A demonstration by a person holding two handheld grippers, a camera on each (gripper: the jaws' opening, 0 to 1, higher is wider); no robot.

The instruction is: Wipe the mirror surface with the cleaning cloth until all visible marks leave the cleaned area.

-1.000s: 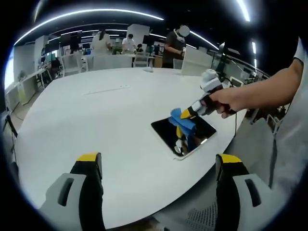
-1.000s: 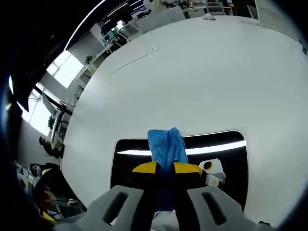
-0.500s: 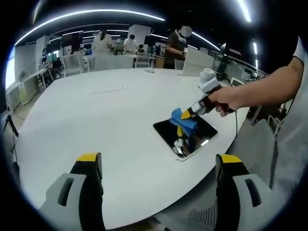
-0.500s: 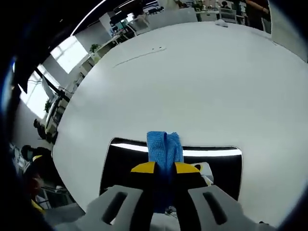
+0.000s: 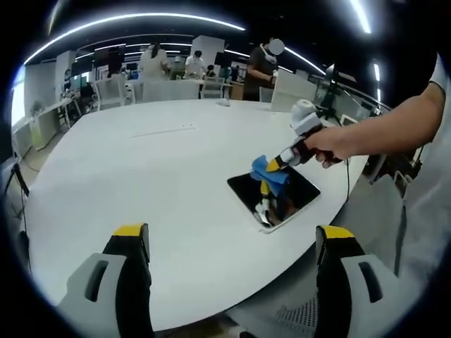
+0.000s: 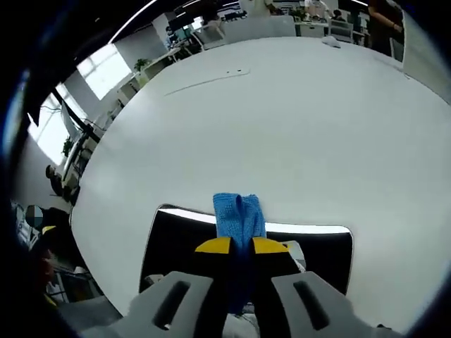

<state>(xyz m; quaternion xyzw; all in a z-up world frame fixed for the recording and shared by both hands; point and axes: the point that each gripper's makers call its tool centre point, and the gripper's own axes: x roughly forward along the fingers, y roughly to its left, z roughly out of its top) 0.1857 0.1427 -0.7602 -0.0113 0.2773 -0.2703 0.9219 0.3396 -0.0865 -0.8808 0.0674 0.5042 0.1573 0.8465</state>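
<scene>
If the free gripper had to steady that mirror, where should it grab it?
Probably the mirror's near edge, coming from the table's rim side. It lies flat and thin near that rim, and the right gripper with the blue cloth occupies the far part. The left gripper is open, away from it.

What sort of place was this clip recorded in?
Most likely an open-plan office or lab. A large white table holds the mirror, which the right gripper wipes with a blue cloth. Behind it are desks with chairs, people standing, and long ceiling light strips.
</scene>
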